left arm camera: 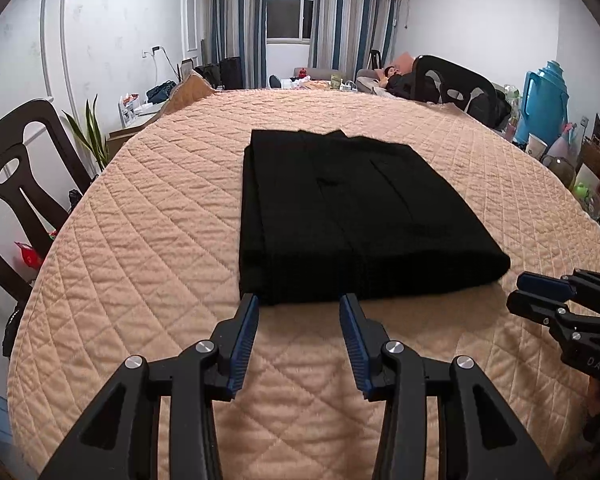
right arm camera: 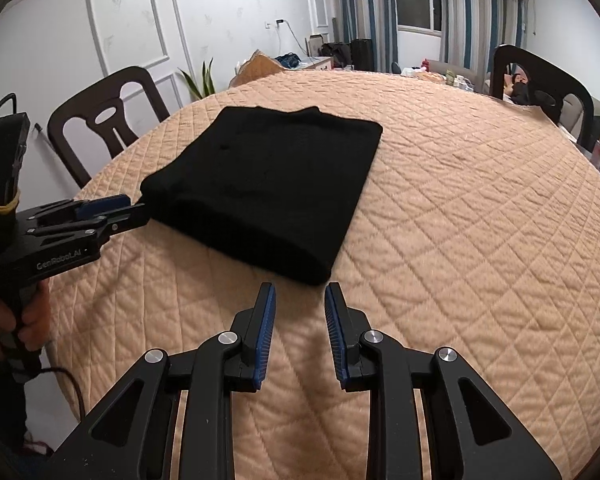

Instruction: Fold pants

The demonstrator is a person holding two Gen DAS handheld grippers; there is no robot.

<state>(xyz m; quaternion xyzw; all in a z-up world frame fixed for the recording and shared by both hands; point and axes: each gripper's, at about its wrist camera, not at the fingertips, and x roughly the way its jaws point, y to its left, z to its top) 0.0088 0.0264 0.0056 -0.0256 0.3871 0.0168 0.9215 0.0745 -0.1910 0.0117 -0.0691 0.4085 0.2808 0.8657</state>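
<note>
Black pants (left arm camera: 352, 212) lie folded into a compact rectangle on the peach quilted table (left arm camera: 148, 240). My left gripper (left arm camera: 299, 300) is open, its tips right at the near folded edge, holding nothing. My right gripper (right arm camera: 300, 289) is open and empty just short of the near right corner of the pants (right arm camera: 268, 184). The right gripper also shows at the right edge of the left wrist view (left arm camera: 540, 296). The left gripper shows in the right wrist view (right arm camera: 116, 210) at the pants' left corner.
Dark wooden chairs stand at the table's left (left arm camera: 16, 168) and far right (left arm camera: 456, 88). A blue thermos (left arm camera: 544, 104) and several small items crowd the right edge. A plant (left arm camera: 90, 136) stands by the left wall. The quilted cover (right arm camera: 480, 220) spreads bare to the right.
</note>
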